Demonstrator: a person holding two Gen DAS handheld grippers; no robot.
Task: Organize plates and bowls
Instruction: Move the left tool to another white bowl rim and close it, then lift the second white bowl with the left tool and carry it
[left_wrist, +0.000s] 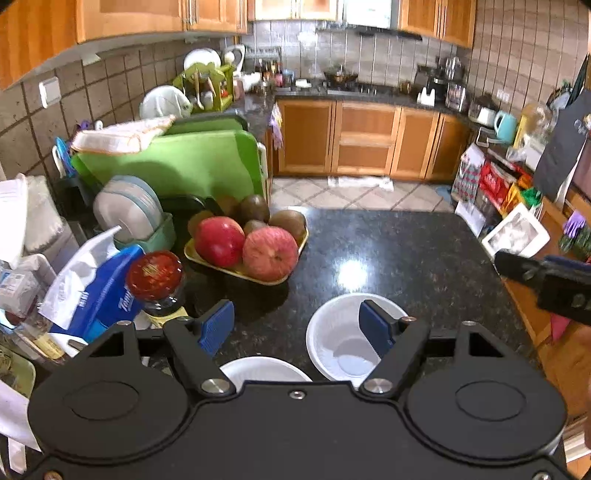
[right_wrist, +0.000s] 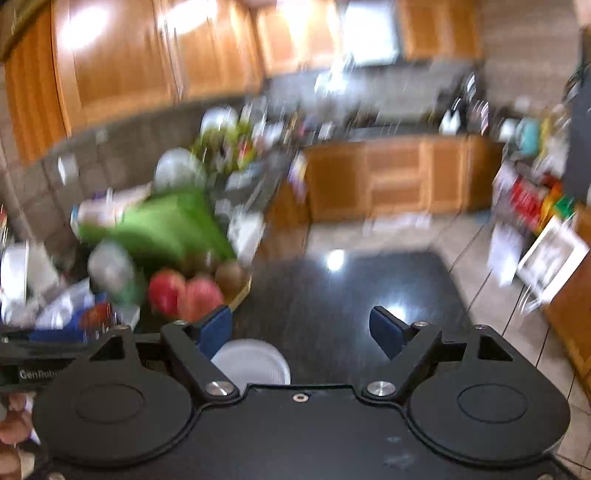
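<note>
The left gripper hangs with jaws apart — one white bowl lies under its right finger, a second bowl just below. The right gripper is spread too, above the dark counter — blurred.

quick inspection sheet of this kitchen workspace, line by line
surface: black speckled stone counter, glossy with light glare, bare across its middle and far end.
job's things: white bowl upright on the counter; a second white dish nearer the camera, partly hidden by the claw body; grey plates standing on edge in a green rack.
clutter: yellow fruit tray with apples and kiwis, red-lidded jar, blue tissue pack, green cutting boards.
grippers: left claw open, holding nothing, right pad in line with the bowl; right claw open, holding nothing, its view blurred.
cables: nothing seen.
surroundings: wooden cabinets, tiled wall, tiled floor.
</note>
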